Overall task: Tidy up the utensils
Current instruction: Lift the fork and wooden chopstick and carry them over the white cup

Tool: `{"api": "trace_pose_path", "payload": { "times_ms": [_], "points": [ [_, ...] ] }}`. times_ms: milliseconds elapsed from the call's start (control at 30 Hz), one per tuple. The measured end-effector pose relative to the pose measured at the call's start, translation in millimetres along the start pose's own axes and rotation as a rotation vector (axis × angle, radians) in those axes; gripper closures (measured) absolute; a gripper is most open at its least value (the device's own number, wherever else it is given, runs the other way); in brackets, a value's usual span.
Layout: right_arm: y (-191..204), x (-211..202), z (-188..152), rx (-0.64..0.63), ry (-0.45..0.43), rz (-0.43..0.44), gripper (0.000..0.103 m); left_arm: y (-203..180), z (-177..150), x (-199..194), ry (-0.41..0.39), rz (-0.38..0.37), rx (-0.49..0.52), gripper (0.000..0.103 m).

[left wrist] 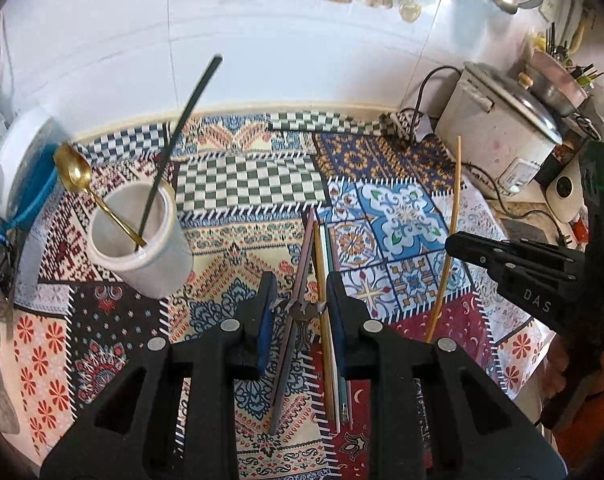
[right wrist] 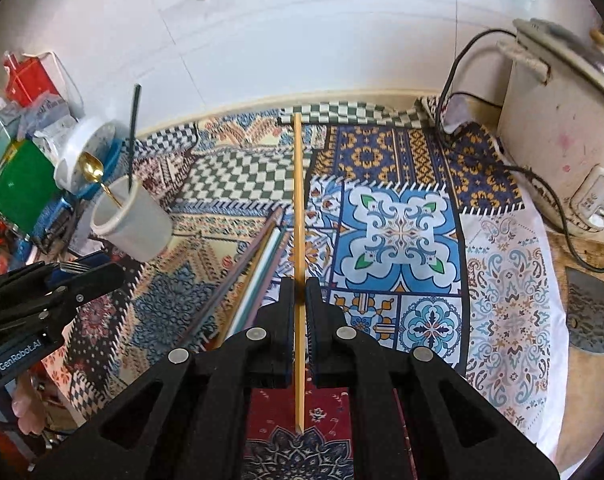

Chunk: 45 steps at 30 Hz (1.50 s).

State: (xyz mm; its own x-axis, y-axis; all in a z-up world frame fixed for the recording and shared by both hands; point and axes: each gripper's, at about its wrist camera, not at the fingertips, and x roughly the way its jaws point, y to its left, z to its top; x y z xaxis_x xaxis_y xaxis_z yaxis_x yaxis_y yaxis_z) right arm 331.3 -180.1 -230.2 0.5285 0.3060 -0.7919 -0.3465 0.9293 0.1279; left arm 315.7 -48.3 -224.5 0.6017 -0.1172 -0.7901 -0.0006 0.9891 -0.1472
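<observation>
A white cup on the patterned cloth holds a gold spoon and a dark chopstick; it also shows in the right wrist view. My left gripper is shut on a small metal fork, held crosswise above several chopsticks lying on the cloth. My right gripper is shut on a yellow wooden chopstick, held upright; it shows at the right in the left wrist view.
A white rice cooker with its cord stands at the back right. Containers and clutter crowd the left edge. A white tiled wall runs along the back. A metal trivet lies at the right.
</observation>
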Motion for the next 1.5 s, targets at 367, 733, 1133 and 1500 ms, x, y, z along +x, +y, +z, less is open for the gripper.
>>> {"api": "trace_pose_path", "payload": {
  "times_ms": [367, 733, 1133, 1500],
  "points": [
    [29.9, -22.5, 18.0, -0.023, -0.091, 0.014, 0.098, 20.0, 31.4, -50.1, -0.144, -0.013, -0.008, 0.079],
    [79.6, -48.9, 52.3, -0.079, -0.222, 0.050, 0.098, 57.3, 57.6, -92.2, -0.250, -0.009, -0.011, 0.079],
    [141.0, -67.1, 90.8, -0.159, -0.321, 0.136, 0.098, 111.3, 83.2, -125.7, -0.330, 0.058, -0.031, 0.079],
    [191.9, -22.2, 108.3, -0.216, -0.265, 0.193, 0.098, 144.3, 81.0, -100.6, -0.248, 0.048, -0.049, 0.079]
  ]
}}
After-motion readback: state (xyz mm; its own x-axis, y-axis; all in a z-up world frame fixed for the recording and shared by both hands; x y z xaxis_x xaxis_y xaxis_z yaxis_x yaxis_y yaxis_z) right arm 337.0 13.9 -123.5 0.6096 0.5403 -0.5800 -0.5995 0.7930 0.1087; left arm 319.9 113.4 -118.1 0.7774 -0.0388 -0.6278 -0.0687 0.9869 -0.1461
